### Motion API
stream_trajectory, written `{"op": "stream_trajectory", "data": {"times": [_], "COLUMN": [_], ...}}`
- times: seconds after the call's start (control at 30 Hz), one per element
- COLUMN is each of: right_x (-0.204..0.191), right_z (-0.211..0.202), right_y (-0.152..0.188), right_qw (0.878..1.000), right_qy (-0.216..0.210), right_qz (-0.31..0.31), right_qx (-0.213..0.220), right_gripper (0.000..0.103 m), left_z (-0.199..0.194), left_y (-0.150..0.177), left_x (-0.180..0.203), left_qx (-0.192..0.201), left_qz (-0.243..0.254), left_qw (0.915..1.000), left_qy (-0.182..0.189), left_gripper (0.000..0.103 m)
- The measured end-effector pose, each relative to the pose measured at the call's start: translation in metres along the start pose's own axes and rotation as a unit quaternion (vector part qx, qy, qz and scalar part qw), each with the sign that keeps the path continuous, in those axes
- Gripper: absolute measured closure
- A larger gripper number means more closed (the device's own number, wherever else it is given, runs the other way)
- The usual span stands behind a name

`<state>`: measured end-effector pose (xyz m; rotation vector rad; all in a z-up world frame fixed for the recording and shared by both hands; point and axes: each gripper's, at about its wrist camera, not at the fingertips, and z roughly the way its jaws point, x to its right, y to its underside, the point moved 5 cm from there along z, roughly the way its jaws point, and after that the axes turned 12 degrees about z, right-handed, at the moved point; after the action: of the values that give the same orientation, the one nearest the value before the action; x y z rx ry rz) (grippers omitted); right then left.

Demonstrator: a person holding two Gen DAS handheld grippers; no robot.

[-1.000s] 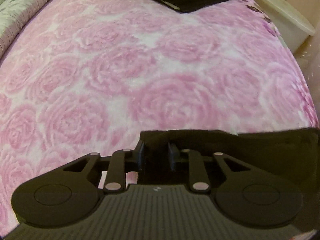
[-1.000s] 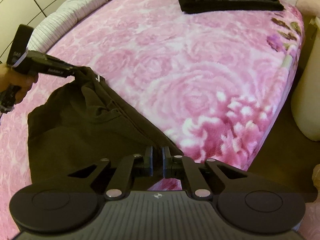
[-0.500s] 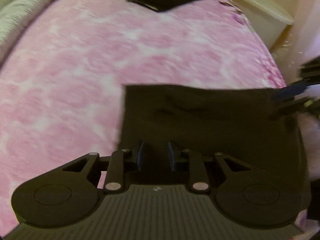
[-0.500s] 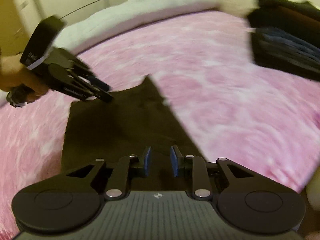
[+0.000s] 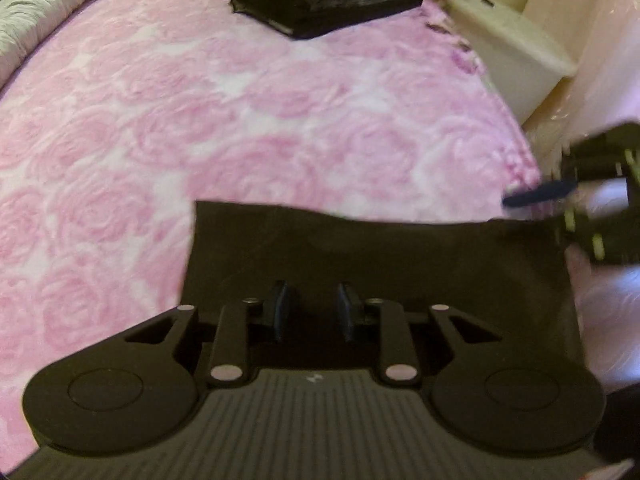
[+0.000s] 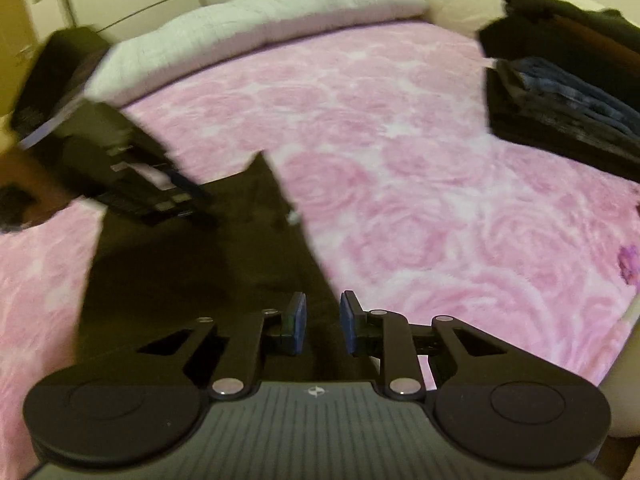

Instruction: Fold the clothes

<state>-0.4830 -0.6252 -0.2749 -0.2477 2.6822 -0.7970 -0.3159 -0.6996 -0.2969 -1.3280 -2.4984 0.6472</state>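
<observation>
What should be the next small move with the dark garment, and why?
Probably lower both grippers to grip the near edge again for another fold. The dark garment lies flat on the pink blanket, and the left gripper and right gripper are open above it.

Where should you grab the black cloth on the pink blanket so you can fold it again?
Probably at its two near corners, one for each gripper, coming in low from the near side. The black cloth lies flat on the pink blanket with a straight far edge, so lifting the near edge lets it fold away toward that edge. Both the left gripper and the right gripper have open jaws above it.
</observation>
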Motion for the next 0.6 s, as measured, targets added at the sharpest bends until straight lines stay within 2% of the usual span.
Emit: {"op": "stream_trajectory", "data": {"times": [0.07,0.2,0.3,0.47,0.5,0.53,0.6], "right_x": [-0.012,-0.012,0.005,0.035,0.041,0.047,0.061], "right_z": [0.004,0.025,0.024,0.017,0.016,0.014,0.013], "right_y": [0.012,0.028,0.026,0.026,0.026,0.026,0.029], "right_qw": [0.999,0.997,0.998,0.999,0.999,0.999,0.998], "right_qy": [-0.019,-0.017,-0.016,0.008,0.013,0.018,0.028], "right_qz": [-0.025,-0.063,-0.044,-0.016,-0.011,-0.005,0.015], "right_qx": [-0.014,-0.030,-0.030,-0.041,-0.044,-0.047,-0.062], "right_gripper": [0.078,0.082,0.084,0.084,0.073,0.067,0.064], "left_z": [0.021,0.047,0.043,0.027,0.023,0.017,-0.003], "left_y": [-0.004,-0.010,-0.010,0.008,0.011,0.014,0.021], "left_x": [-0.001,-0.019,-0.026,-0.057,-0.064,-0.069,-0.076], "left_qx": [-0.006,0.000,0.004,-0.009,-0.014,-0.015,-0.012], "left_qz": [-0.008,-0.040,-0.046,-0.104,-0.112,-0.117,-0.122], "left_qw": [0.9999,0.9992,0.9989,0.9929,0.9912,0.9899,0.9878], "left_qy": [0.006,0.010,0.004,-0.056,-0.069,-0.078,-0.096], "left_gripper": [0.080,0.079,0.081,0.090,0.089,0.078,0.079]}}
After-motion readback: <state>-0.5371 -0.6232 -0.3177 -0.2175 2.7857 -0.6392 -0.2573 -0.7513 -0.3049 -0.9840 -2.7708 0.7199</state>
